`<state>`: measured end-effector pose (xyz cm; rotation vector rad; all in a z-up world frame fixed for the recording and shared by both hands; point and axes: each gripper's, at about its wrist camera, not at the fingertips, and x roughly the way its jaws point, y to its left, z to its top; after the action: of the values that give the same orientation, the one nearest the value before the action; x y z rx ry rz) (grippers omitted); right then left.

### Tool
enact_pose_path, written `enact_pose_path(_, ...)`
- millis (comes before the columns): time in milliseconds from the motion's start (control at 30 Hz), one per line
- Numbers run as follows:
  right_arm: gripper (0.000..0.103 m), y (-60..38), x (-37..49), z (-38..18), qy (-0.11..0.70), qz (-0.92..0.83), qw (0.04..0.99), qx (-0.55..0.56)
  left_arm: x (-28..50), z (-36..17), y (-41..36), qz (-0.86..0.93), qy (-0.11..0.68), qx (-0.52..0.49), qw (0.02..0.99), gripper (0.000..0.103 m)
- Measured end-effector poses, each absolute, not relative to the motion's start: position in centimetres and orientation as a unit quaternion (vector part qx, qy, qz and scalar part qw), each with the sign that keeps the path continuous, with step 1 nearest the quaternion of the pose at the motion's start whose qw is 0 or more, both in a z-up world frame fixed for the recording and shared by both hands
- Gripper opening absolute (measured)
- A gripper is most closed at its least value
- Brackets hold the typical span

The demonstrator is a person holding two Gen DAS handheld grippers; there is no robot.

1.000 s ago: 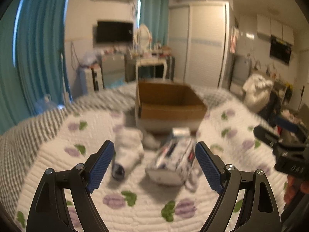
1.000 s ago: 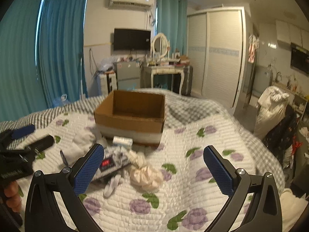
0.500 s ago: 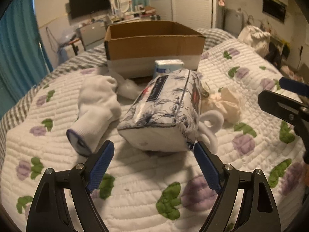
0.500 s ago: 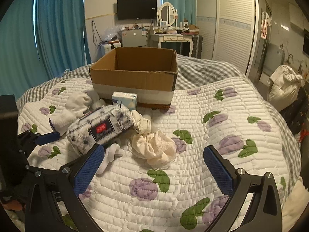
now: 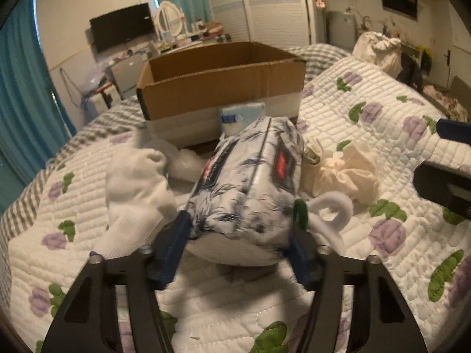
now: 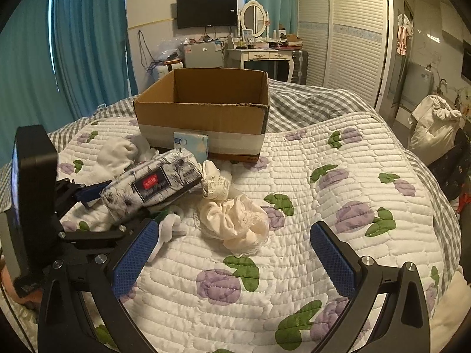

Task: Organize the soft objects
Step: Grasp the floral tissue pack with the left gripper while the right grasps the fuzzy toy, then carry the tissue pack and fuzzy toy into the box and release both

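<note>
A soft tissue pack (image 5: pixel 250 176) with a grey floral print and a red label lies on the quilt before an open cardboard box (image 5: pixel 220 88). My left gripper (image 5: pixel 240 226) has the pack's near end between its blue pads; the jaws are closing and both pads press its sides. From the right wrist view, the same pack (image 6: pixel 153 182) is seen with the left gripper (image 6: pixel 97 197) on it. My right gripper (image 6: pixel 232 235) stands open above a crumpled cream lace cloth (image 6: pixel 235 220), holding nothing. A white sock (image 5: pixel 135 182) lies left of the pack.
A small blue tissue packet (image 6: pixel 191 144) leans on the box (image 6: pixel 203 114) front. A curled white sock (image 5: pixel 332 206) lies right of the pack. The flowered quilt (image 6: pixel 338 176) spreads wide to the right. A stuffed white bag (image 6: pixel 432 126) stands off the bed.
The left gripper came down and forward to the tissue pack, and its jaws narrowed from wide open onto the pack's near end. The right gripper sank a little, then held still, open.
</note>
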<state>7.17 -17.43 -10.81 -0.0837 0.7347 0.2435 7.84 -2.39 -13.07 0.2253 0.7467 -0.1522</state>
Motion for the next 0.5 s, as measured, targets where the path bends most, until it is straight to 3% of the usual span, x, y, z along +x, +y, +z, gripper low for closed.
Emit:
enact_pose_path(400, 0.103, -13.7, 6.5, -11.1, 0.354, 0.152, 0.92, -0.066, 3.5, -8.1, 2.4, -0.026, 0.322, -0.005, 0.946, 0.047)
enact_pose_path(500, 0.095, -11.5, 7.0, -12.3, 0.372, 0.167, 0.909, -0.082, 3.8, -8.7, 3.3, 0.002, 0.336, -0.013, 0.942, 0.047)
